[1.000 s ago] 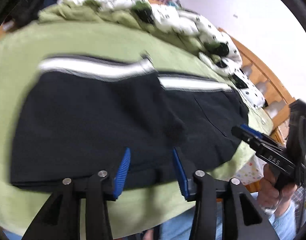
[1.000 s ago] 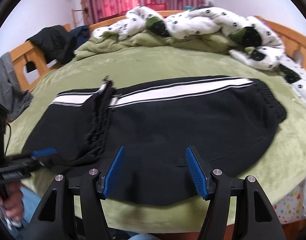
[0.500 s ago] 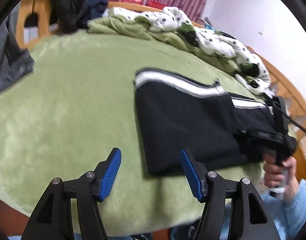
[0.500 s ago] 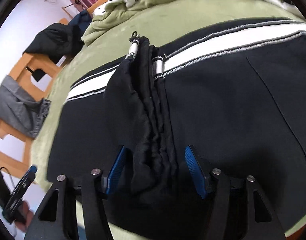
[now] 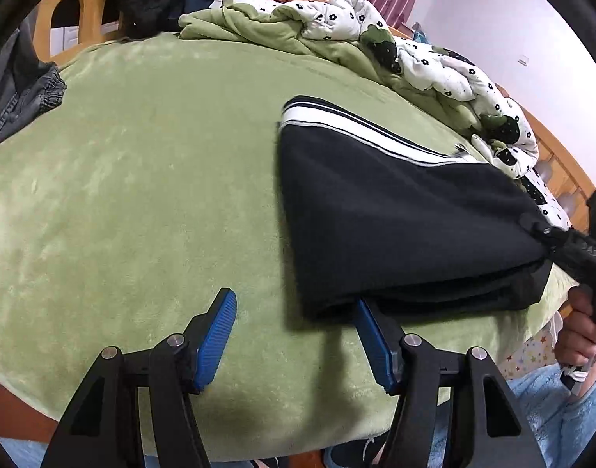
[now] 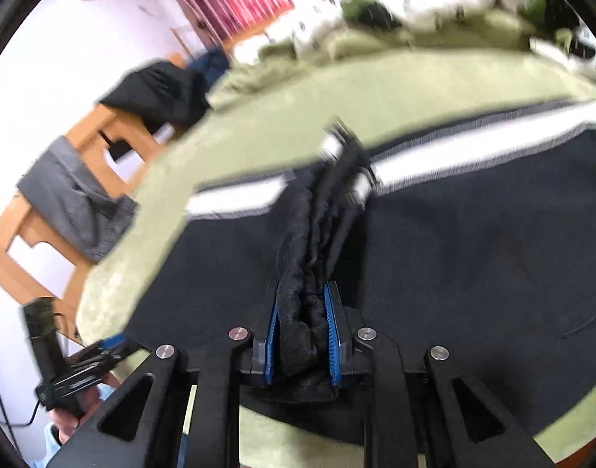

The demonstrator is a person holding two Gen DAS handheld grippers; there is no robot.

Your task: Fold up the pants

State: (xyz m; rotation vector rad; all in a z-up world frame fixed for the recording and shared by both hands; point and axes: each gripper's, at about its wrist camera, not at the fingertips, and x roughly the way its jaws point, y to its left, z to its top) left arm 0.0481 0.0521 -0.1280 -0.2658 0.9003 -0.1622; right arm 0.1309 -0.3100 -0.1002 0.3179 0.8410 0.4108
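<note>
Right wrist: right gripper (image 6: 301, 331) angled down, clamping pants (image 6: 454, 241).

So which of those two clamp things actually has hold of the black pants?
The right gripper: its jaws have just closed on a bunched ridge of the black pants. The left gripper stands open, holding nothing.

pants (image 5: 395, 210) lie on bed (image 5: 142, 179), quilt (image 5: 376, 50) behind

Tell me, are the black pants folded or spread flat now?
Folded, at least partly: the black pants lie in stacked layers along the near edge, and their bunched cuff sits over the upper part, pinched in the right tool.
</note>
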